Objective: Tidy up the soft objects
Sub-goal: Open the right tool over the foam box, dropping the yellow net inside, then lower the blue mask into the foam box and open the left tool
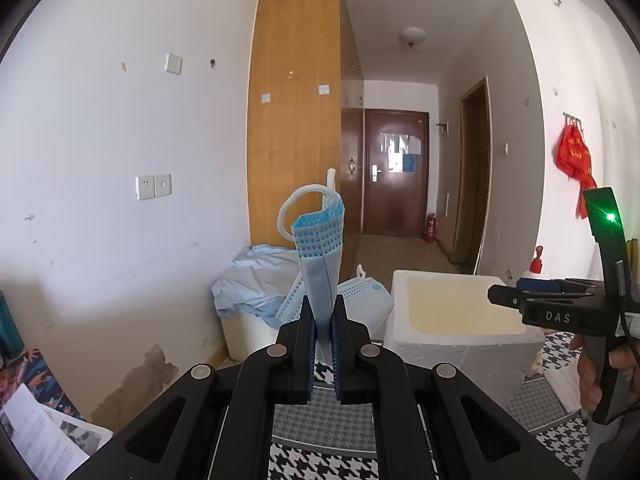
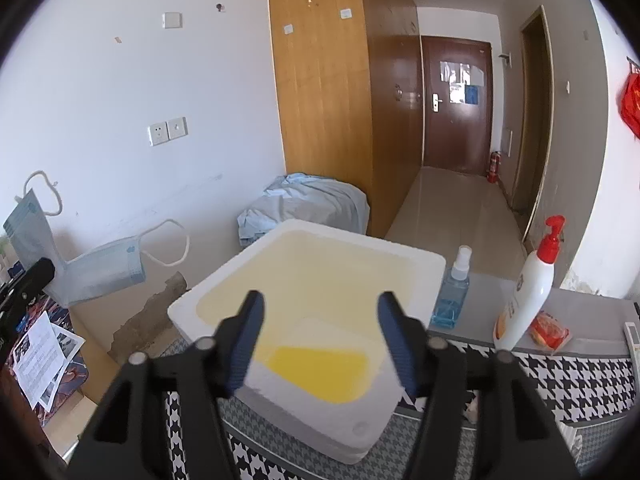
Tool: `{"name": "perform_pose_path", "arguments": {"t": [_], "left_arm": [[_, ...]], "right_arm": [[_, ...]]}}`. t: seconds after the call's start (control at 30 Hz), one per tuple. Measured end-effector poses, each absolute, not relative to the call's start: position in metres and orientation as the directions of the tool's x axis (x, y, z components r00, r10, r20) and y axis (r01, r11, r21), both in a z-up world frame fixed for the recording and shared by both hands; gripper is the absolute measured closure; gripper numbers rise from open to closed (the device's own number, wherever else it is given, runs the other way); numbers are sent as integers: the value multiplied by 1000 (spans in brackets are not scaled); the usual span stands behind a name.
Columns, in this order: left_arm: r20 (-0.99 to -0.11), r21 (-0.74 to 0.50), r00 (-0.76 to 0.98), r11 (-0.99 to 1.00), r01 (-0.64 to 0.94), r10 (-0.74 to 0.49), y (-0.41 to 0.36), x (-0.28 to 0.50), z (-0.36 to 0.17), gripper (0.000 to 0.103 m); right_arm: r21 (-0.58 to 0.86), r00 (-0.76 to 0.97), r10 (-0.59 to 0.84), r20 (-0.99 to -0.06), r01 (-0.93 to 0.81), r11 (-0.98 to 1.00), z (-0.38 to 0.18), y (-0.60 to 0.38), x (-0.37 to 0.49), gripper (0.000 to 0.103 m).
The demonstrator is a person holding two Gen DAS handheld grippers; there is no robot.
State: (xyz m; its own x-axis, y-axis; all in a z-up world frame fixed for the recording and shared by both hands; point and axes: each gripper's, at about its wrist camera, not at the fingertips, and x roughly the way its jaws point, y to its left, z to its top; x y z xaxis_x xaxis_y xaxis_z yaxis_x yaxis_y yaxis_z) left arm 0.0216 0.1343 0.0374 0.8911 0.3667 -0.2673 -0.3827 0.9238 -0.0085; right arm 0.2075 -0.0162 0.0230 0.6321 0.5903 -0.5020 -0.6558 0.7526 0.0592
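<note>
Masks show differently in each view. In the left wrist view the left claw [image 1: 323, 322] is clamped on a folded blue face mask [image 1: 320, 256], which stands upright at frame centre with its white ear loop [image 1: 296, 204] curling above; a second mask [image 1: 366, 294] hangs just behind it to the lower right. The right wrist view shows that same pair side-on at the left edge: the gripped mask [image 2: 32, 232] rising above the dark left claw, and the other mask [image 2: 108, 268] drooping beside it, its loop dangling free.

Only the right wrist view looks down into the white foam box [image 2: 436, 264], where a yellow sponge [image 2: 320, 368] lies on the bottom, at the near side. The right claw [image 2: 320, 332] stands apart with nothing between its blue pads [image 2: 244, 344], hovering over the near rim of the box with the sponge below. A blue spray bottle [image 2: 454, 288], a white pump bottle [image 2: 528, 288] and a red packet [image 2: 550, 330] stand to the right on the houndstooth-covered counter [image 2: 560, 376]. In the left view the right claw [image 1: 504, 298] enters from the right edge over the foam box [image 1: 440, 344].
</note>
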Motion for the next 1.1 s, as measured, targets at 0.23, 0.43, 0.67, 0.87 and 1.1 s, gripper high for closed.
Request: {"name": "perform_pose_path", "arguments": {"t": [0.23,0.43,0.67,0.87,1.1], "left_arm": [[-267,-14,894,926,-377,360,134,23,38,96],[-259,-15,900,930,-366,350,132,26,41,96],[-251,-9,908,938,-347,334,128,35,43,96],[-260,-6,916,948,-319,307,121,49,44,96],[-260,-8,923,955,-297,285,114,61,46,96]], "right_arm": [[67,637,590,-497,-650,757,27,-26,204,30],[56,661,579,-477,-635,770,31,-35,201,23],[47,683,568,-460,-620,783,34,-51,197,23],[48,703,557,-441,-602,797,34,-70,194,18],[52,713,550,-435,-590,806,32,-83,194,10]]}}
